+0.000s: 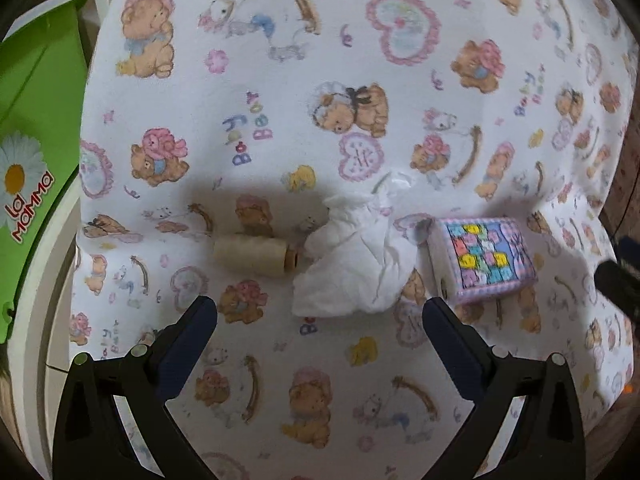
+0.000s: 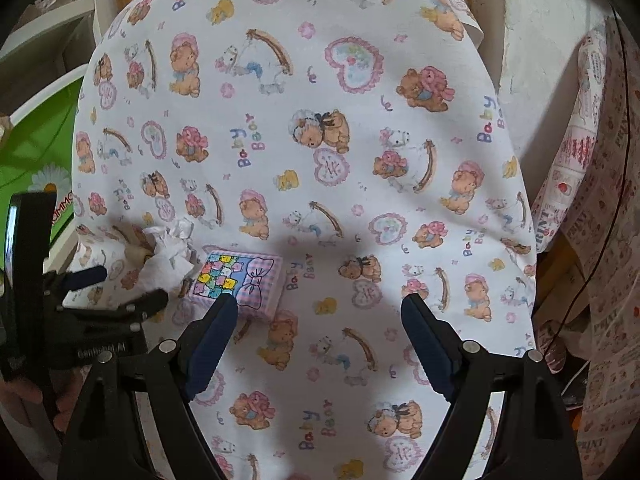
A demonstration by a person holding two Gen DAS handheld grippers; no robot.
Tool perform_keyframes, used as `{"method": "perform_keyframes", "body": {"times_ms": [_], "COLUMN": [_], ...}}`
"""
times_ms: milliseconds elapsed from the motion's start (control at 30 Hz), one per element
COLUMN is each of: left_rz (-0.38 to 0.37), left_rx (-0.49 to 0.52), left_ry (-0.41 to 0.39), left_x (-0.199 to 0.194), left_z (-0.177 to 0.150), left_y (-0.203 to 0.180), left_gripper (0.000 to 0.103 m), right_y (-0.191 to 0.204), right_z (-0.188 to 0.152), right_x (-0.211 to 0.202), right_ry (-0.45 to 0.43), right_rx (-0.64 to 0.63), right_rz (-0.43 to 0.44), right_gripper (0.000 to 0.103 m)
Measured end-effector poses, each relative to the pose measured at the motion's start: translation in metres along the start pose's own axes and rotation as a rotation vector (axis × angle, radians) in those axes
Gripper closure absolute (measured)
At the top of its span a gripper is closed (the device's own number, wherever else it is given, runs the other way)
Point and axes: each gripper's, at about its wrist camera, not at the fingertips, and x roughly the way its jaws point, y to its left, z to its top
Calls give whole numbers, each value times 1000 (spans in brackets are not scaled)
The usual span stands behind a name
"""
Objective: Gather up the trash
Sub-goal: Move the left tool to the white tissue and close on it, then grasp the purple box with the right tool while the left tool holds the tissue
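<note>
On a teddy-print cloth point(image 1: 280, 80) lie a cream spool point(image 1: 252, 256), a crumpled tissue point(image 1: 352, 268) and a pastel box point(image 1: 484, 260) in a row. Above the tissue, the left gripper point(image 1: 320, 316) hangs with jaws spread, empty. Beside the box, the right gripper point(image 2: 320, 312) gapes wide too, holding nothing. Left of the cloth stands a green bin point(image 1: 36, 120).

bear-print cloth point(image 1: 360, 60) | on it: thread spool point(image 1: 252, 255), crumpled tissue point(image 1: 352, 264), patterned box point(image 1: 486, 260)

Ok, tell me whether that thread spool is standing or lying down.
Lying down. The spool rests on its side on the cloth, its open core end facing the tissue.
</note>
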Motion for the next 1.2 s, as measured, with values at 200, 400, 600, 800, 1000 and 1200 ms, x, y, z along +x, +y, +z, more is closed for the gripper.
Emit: {"method": "perform_keyframes", "body": {"times_ms": [200, 400, 600, 800, 1000, 1200], "left_rz": [-26, 5, 10, -29, -135, -160], "left_rx": [-7, 77, 102, 74, -74, -201], "left_ry": [48, 42, 20, -39, -44, -21], "left_x": [18, 35, 26, -3, -35, -49], "left_z": [9, 16, 23, 22, 11, 5], "left_y": [-1, -26, -36, -27, 7, 54], "left_gripper": [10, 38, 84, 84, 84, 84], "right_y": [-2, -8, -10, -8, 15, 53], "right_z": [0, 1, 0, 1, 5, 1], "right_x": [-6, -6, -5, -2, 9, 38], "right_ry": [-3, -8, -8, 2, 16, 48], "right_rx": [-16, -15, -10, 24, 39, 41], "right_rz": [-19, -34, -51, -29, 19, 33], "right_gripper": [18, 18, 17, 17, 17, 16]}}
